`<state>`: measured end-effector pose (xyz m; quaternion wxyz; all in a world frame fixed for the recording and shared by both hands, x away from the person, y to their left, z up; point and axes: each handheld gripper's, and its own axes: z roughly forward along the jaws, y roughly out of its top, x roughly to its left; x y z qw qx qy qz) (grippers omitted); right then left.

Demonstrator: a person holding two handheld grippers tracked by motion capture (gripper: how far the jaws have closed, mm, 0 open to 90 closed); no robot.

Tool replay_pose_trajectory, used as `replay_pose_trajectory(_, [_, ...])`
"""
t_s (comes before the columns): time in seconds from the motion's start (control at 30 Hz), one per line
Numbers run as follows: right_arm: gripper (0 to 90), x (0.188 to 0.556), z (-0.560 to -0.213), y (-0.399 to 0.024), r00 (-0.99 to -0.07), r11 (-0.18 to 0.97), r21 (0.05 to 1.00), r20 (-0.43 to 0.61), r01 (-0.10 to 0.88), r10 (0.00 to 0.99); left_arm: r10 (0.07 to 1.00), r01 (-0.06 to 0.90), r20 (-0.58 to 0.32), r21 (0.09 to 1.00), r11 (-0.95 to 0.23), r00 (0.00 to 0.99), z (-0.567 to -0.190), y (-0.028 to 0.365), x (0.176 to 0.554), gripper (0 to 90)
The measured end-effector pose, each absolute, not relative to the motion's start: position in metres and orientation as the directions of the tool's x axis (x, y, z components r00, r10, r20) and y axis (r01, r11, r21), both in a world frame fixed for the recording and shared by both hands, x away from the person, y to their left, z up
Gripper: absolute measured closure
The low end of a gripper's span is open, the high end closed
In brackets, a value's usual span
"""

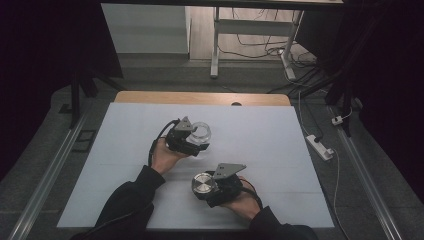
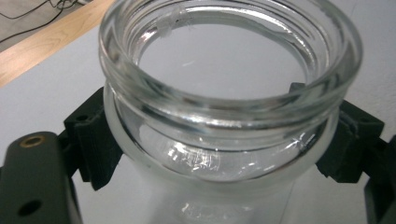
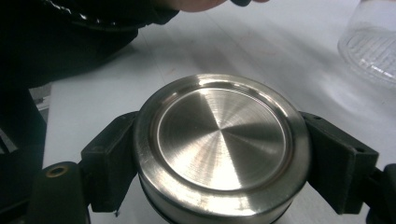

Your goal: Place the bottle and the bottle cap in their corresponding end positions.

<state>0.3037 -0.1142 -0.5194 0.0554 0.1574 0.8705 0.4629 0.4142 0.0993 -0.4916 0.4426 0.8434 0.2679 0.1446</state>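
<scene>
On a white table (image 1: 280,150), the left gripper (image 1: 192,140) clamps an open clear glass jar (image 1: 201,132) near the centre. Nearer and to the right, the right gripper (image 1: 210,187) squeezes a round steel lid (image 1: 202,183).

Grey floor (image 1: 150,75), white desk legs (image 1: 215,45), tangled cables (image 1: 260,47)
</scene>
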Motion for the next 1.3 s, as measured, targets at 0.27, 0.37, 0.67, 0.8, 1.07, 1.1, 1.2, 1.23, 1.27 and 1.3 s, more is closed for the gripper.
replay_pose_trajectory(0.27, [18.8,0.305,-0.529,-0.108,-0.944,0.539,0.809,0.054,0.233,0.327,0.584,0.333,-0.005,0.825,-0.457,0.812,-0.503,0.100,0.420,15.5])
replay_pose_trajectory(0.37, [18.7,0.306,-0.532,-0.107,-0.942,0.547,0.802,0.054,0.238,0.332,0.580,0.333,-0.004,0.823,-0.461,0.814,-0.506,0.098,0.422,15.5])
replay_pose_trajectory(0.67, [18.7,0.312,-0.536,-0.107,-0.931,0.558,0.785,0.063,0.269,0.361,0.575,0.330,-0.002,0.820,-0.467,0.818,-0.512,0.093,0.425,15.5])
replay_pose_trajectory(0.8, [18.7,0.313,-0.537,-0.107,-0.930,0.562,0.781,0.063,0.272,0.362,0.573,0.332,-0.001,0.816,-0.473,0.819,-0.514,0.091,0.426,15.5])
replay_pose_trajectory(1.07, [18.5,0.315,-0.538,-0.104,-0.923,0.582,0.758,0.068,0.295,0.378,0.569,0.328,0.004,0.814,-0.480,0.823,-0.517,0.089,0.426,15.5])
replay_pose_trajectory(1.1, [18.5,0.315,-0.538,-0.104,-0.922,0.585,0.754,0.071,0.299,0.380,0.567,0.327,0.005,0.813,-0.482,0.824,-0.517,0.089,0.426,15.5])
replay_pose_trajectory(1.2, [18.5,0.315,-0.539,-0.103,-0.922,0.595,0.747,0.065,0.298,0.381,0.564,0.324,0.008,0.811,-0.486,0.826,-0.518,0.087,0.426,15.5])
replay_pose_trajectory(1.23, [18.4,0.315,-0.539,-0.103,-0.923,0.599,0.744,0.061,0.296,0.380,0.564,0.325,0.006,0.812,-0.485,0.826,-0.518,0.087,0.426,15.5])
replay_pose_trajectory(1.27, [18.4,0.314,-0.539,-0.102,-0.924,0.603,0.741,0.058,0.294,0.379,0.564,0.326,0.005,0.812,-0.484,0.825,-0.518,0.087,0.426,15.4])
replay_pose_trajectory(1.3, [18.4,0.314,-0.539,-0.102,-0.923,0.605,0.739,0.057,0.295,0.380,0.565,0.328,0.003,0.812,-0.483,0.825,-0.518,0.087,0.426,15.4])
